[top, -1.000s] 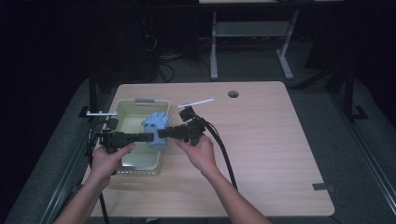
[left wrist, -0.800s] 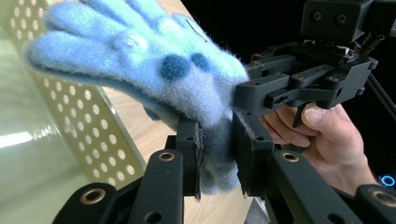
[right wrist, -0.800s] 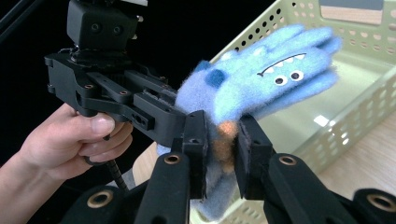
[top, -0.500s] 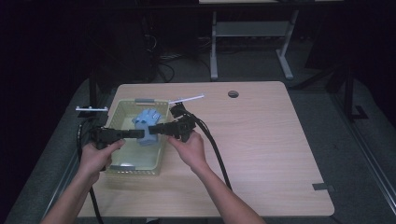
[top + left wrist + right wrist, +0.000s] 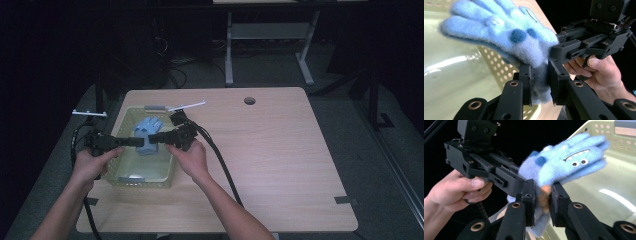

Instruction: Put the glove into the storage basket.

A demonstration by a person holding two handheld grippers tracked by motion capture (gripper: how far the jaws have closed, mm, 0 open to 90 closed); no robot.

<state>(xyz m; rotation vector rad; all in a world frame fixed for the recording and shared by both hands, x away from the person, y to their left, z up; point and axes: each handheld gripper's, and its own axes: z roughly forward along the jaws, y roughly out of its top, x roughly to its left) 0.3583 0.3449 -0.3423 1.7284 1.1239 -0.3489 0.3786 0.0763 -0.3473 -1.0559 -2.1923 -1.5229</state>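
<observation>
The left gripper (image 5: 540,85) is clamped on the cuff end of a blue glove (image 5: 506,37), fabric pinched between both black jaws. The right gripper (image 5: 542,202) is likewise clamped on the same glove (image 5: 564,165), on a patch of orange and pale blue knit. The glove is held between the two grippers, fingers pointing toward 12 o'clock in the high view, and a stitched face with eyes and a toothed mouth is seen on it in the right gripper view. In the high view the glove (image 5: 147,131) is held above a pale green basket (image 5: 131,179), over its 12 o'clock half, with the left gripper (image 5: 136,142) coming in from 9 o'clock and the right gripper (image 5: 154,137) from 3 o'clock. The basket sits at the 9 o'clock side of a wooden table (image 5: 280,165). A white strip (image 5: 186,106) lies on the table just beyond the basket's far rim, at about 1 o'clock from the glove.
</observation>
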